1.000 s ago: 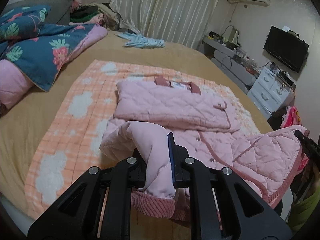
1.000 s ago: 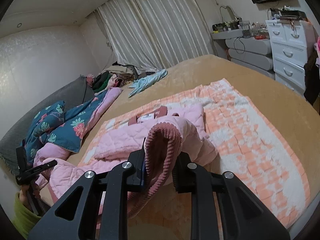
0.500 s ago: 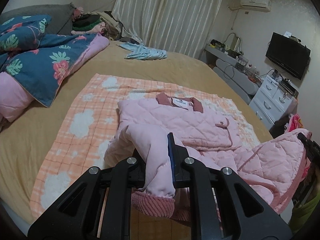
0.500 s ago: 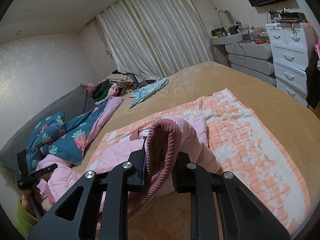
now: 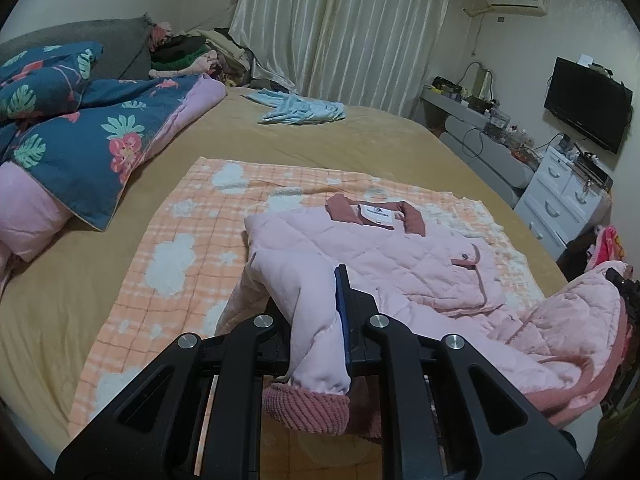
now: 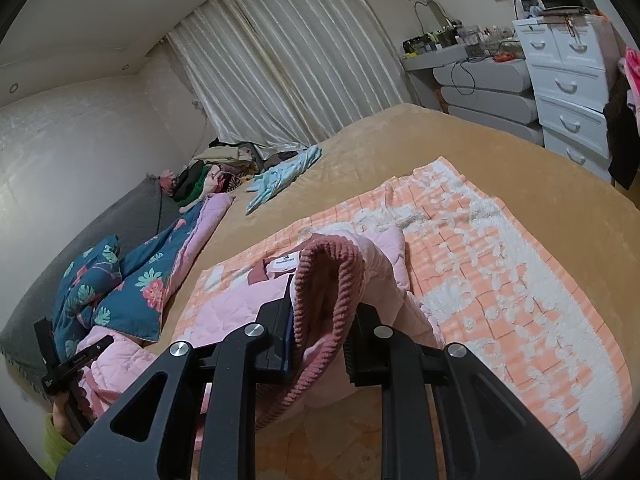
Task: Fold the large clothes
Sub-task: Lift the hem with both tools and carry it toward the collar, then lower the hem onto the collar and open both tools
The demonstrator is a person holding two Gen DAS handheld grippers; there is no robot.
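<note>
Both the left hand-held gripper (image 5: 320, 320) and the right hand-held gripper (image 6: 320, 320) pinch the pink jacket's (image 5: 400, 256) hem, lifted above the bed's (image 5: 360, 140) near edge; next, carry it toward the collar (image 5: 376, 212).

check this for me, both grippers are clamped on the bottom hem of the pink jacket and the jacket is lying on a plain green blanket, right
Not quite. Both grippers, left gripper and right gripper, are clamped on the pink jacket, but the blanket under it is orange and white checked with white cloud shapes, not plain green. The left wrist view shows it.
</note>
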